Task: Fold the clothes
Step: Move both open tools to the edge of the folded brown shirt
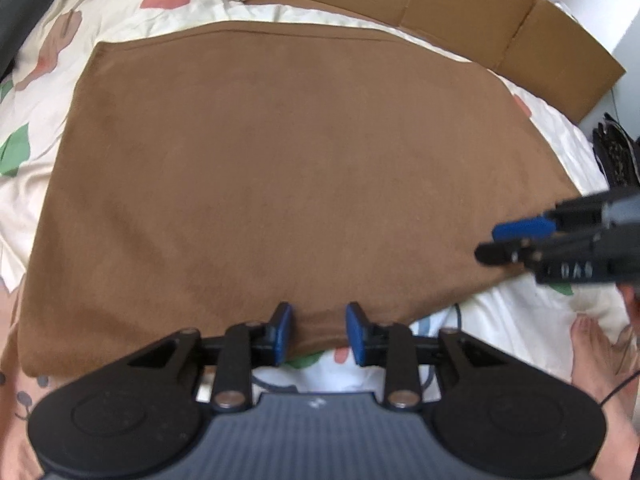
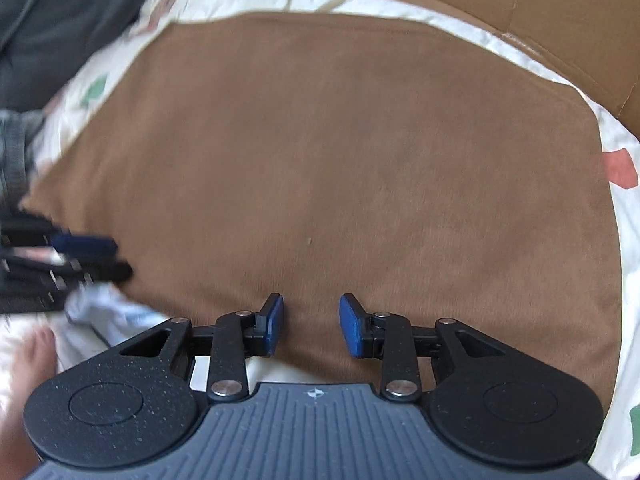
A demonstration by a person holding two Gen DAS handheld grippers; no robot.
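A brown garment point(image 1: 280, 160) lies flat on a bed with a floral sheet point(image 1: 36, 80); it also fills the right wrist view point(image 2: 340, 160). My left gripper point(image 1: 319, 334) is open and empty, its blue pads at the garment's near edge. My right gripper point(image 2: 311, 326) is open and empty, over the garment's near edge. The right gripper shows in the left wrist view point(image 1: 504, 242) at the garment's right near corner. The left gripper shows in the right wrist view point(image 2: 108, 256) at the garment's left near edge.
Flattened cardboard point(image 1: 460, 12) lies along the far side of the bed. Grey clothing point(image 2: 60, 20) lies at the far left. A bare foot point(image 1: 592, 344) is near the right front. A black cable point(image 1: 460, 316) runs over the sheet. A dark bag point(image 1: 616, 156) sits at the right.
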